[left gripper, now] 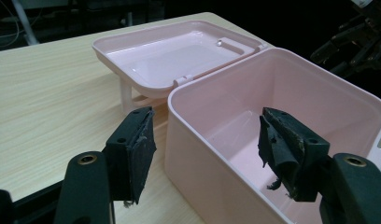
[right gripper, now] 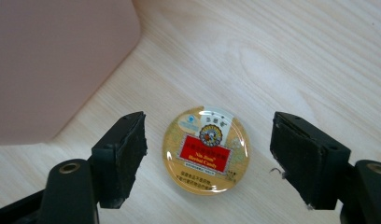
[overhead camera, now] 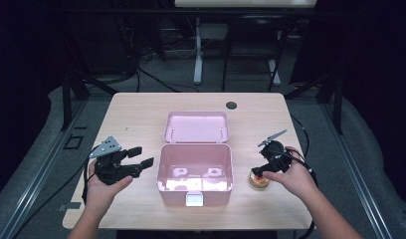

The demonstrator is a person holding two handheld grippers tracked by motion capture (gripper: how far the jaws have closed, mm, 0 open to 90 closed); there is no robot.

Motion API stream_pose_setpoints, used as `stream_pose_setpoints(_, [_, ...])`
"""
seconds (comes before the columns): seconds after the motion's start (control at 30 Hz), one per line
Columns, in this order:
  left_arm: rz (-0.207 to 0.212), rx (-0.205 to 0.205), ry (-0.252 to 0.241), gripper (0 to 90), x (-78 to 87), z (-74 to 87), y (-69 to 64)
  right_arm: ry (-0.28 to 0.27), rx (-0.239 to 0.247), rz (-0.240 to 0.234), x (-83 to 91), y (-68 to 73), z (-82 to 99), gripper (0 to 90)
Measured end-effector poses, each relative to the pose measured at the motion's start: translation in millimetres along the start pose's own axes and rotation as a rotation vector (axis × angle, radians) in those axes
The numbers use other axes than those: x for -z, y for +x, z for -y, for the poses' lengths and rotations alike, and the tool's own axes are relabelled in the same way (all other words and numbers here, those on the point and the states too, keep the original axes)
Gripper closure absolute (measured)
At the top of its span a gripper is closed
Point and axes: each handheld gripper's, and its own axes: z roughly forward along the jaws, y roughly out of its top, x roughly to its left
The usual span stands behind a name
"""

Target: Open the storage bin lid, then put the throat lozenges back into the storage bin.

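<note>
A pink box (overhead camera: 195,172) stands open at the table's middle, its lid (overhead camera: 196,126) laid back behind it; the inside looks empty. A round yellow candy tin (right gripper: 206,149) with a red label lies flat on the table right of the box (right gripper: 53,65), and also shows as the tin (overhead camera: 259,181) in the high view. My right gripper (right gripper: 207,158) hangs just above the tin, jaws open and set to either side of it, not touching. My left gripper (overhead camera: 140,157) rests left of the box, open, with the box's near left wall (left gripper: 212,158) between its jaws.
The light wood table (overhead camera: 136,119) has a dark round cable hole (overhead camera: 231,105) near its far edge. Beyond it are a dark floor, cables and desk legs (overhead camera: 198,50). The other gripper (left gripper: 361,37) shows past the box's far rim.
</note>
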Motion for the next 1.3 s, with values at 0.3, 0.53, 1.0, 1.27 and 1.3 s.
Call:
stream_pose_setpoints(0.3, [-0.002, 0.008, -0.006, 36.0, 0.8, 0.2, 0.8, 0.113, -0.038, 0.013, -8.8, -5.4, -5.2, 24.7])
stream_pose_setpoints(0.53, [-0.003, 0.011, -0.004, 36.4, 0.8, 0.3, 1.3, 0.164, -0.057, 0.037, -15.6, -5.8, -9.0, 24.6])
stream_pose_setpoints(1.0, [0.0, 0.019, -0.001, 36.5, 0.7, 0.9, 2.0, 0.238, -0.069, 0.044, -25.0, -7.8, -11.4, 22.0])
stream_pose_setpoints(1.27, [0.001, 0.019, 0.006, 36.9, -0.5, 1.3, 3.2, 0.276, -0.075, 0.029, -33.9, -7.7, -11.3, 17.1])
stream_pose_setpoints(1.3, [-0.001, 0.019, 0.008, 36.9, -0.2, 1.3, 3.1, 0.283, -0.075, 0.029, -34.9, -8.1, -11.5, 17.0])
